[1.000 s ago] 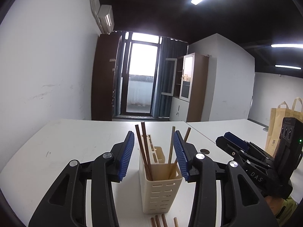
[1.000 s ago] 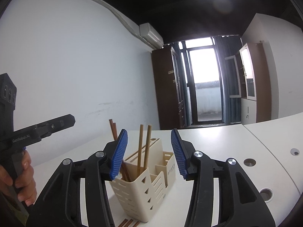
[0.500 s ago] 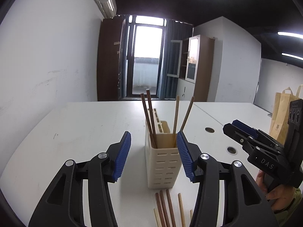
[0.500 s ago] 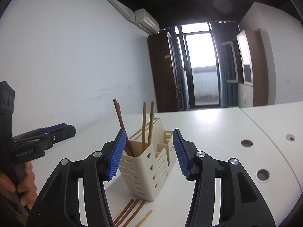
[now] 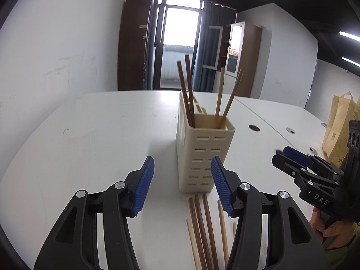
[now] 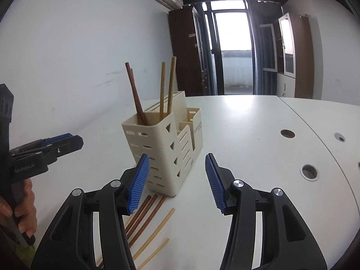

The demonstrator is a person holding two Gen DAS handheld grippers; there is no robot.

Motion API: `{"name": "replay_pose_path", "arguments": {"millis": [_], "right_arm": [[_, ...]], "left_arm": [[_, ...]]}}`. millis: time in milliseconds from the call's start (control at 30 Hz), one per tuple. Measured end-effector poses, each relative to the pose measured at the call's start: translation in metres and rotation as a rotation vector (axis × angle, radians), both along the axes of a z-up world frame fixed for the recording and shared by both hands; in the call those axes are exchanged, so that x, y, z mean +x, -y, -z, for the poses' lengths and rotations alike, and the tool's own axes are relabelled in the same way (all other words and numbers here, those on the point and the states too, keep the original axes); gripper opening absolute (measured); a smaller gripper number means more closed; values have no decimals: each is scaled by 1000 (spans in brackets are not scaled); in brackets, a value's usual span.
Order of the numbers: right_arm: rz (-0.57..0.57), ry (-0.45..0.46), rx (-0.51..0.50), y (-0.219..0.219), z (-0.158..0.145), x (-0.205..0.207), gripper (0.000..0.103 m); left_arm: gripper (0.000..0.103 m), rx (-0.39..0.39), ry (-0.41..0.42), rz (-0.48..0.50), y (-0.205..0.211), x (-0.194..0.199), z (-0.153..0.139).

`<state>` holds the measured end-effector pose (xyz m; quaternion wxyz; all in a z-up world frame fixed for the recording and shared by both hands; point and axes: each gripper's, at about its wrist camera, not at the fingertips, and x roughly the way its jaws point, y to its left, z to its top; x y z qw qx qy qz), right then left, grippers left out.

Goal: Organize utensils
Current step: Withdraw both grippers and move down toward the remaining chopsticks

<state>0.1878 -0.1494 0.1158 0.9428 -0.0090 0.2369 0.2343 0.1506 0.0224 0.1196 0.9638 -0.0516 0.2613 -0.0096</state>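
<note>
On the worktop (image 5: 94, 135), loose chopsticks (image 5: 202, 229) lie before the utensil holder (image 5: 203, 155); left gripper (image 5: 182, 185) and right gripper (image 6: 177, 181) both gape wide, empty.

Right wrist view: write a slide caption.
Open right gripper faces a cream holder with four chopsticks; more chopsticks lie on the table.

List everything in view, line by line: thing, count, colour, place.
utensil holder: one, cream, upright on table.
dark chopsticks in holder: two, brown, front compartment.
light chopsticks in holder: two, tan, same compartment.
loose chopsticks: several, brown and tan, flat on table before holder.
table: white.
paper bag: tan, far right.
left gripper: black, blue pads, jaws open.
right gripper: same, jaws open.
</note>
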Motion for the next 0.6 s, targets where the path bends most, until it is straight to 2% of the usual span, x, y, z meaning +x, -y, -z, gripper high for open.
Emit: {"name": "replay_pose_path", "arguments": {"millis": [333,600], "right_arm": [[-12,-94,-78,-10,29,-4,51],[6,-199,-97,-5,52,-1,51]], "left_arm": [[53,4,-125,14,6,5,37],[53,-14,-229,28,3,12,63]]}}
